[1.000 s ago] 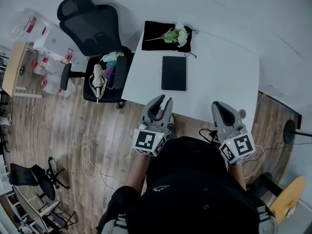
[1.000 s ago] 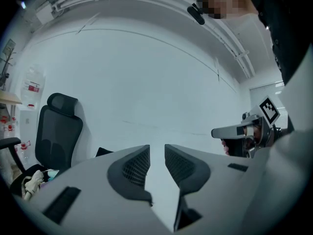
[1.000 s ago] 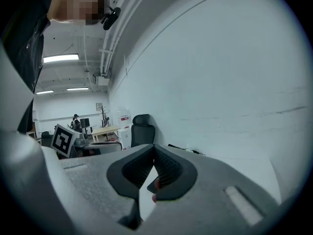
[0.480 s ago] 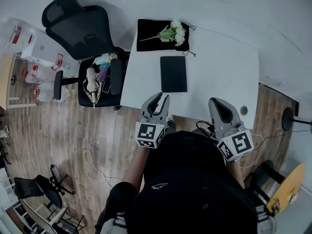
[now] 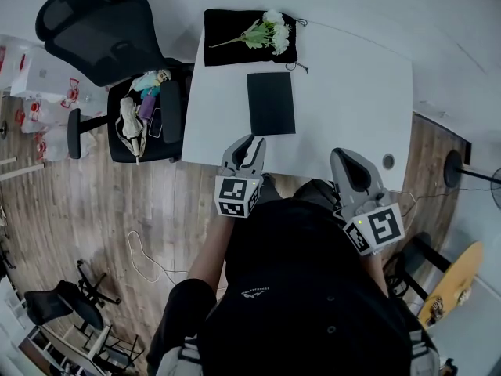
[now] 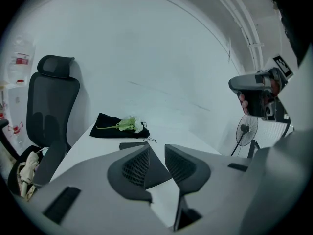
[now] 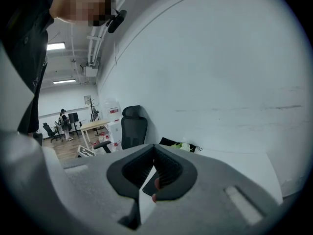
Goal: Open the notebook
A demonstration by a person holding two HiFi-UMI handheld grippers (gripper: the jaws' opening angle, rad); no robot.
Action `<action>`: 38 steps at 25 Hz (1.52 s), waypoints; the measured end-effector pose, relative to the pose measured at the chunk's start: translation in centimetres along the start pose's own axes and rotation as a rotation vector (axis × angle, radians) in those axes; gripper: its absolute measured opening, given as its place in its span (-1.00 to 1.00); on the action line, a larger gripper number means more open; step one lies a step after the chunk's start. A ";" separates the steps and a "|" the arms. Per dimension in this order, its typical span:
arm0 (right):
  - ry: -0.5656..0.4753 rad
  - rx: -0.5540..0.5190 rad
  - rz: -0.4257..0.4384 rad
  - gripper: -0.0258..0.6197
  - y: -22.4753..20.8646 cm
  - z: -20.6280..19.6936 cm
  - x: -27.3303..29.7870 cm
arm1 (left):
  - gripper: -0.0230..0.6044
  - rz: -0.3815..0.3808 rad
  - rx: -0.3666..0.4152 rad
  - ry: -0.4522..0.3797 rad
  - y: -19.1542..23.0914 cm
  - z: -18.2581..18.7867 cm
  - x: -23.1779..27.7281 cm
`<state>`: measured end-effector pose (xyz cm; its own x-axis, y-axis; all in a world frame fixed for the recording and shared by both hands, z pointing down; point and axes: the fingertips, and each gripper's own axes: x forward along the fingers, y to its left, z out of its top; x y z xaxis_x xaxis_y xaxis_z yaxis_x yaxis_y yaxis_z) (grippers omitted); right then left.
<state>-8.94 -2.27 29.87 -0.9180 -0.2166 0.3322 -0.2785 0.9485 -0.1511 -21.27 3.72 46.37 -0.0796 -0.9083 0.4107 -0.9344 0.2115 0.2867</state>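
Left claw (image 5: pixel 254 141) is held released, pointed at the closed notebook (image 5: pixel 271 103). Right claw (image 5: pixel 347 160) is held clenched, empty, over the worktop (image 5: pixel 352 84) edge.

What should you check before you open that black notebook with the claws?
1. The notebook lies shut and flat on the table: ok.
2. Nothing sits on its cover: ok; the flowers lie apart on the black cloth.
3. The left claw is open and empty: ok.
4. The right claw is open: not ok, jaws together.
5. The claws touch the notebook: not ok, both hang at the table's near edge.
6. Which edge of the cover lifts: cannot tell.
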 end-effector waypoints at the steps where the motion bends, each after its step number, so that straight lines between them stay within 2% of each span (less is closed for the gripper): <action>1: 0.006 0.002 -0.001 -0.91 0.1 -0.1 0.1 | -0.63 0.001 -0.004 0.013 0.2 -0.6 0.3; 11: 0.063 0.021 -0.018 -0.91 0.4 -1.2 0.9 | -0.63 0.019 -0.105 0.125 2.4 -5.7 2.9; 24: 0.126 0.037 -0.018 -0.91 0.8 -3.2 1.2 | -0.62 0.083 -0.245 0.216 4.6 -10.6 4.9; 28: 0.139 0.041 -0.020 -0.91 0.8 -3.6 1.3 | -0.62 0.082 -0.284 0.253 5.0 -12.0 5.5; 38: 0.152 0.059 -0.050 -0.91 0.2 -4.2 1.1 | -0.62 0.126 -0.449 0.323 6.4 -13.9 6.6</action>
<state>-8.84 -1.34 34.14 -0.8504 -0.2214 0.4773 -0.3431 0.9211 -0.1841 -22.92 4.09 62.89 -0.0046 -0.7246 0.6892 -0.6793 0.5080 0.5296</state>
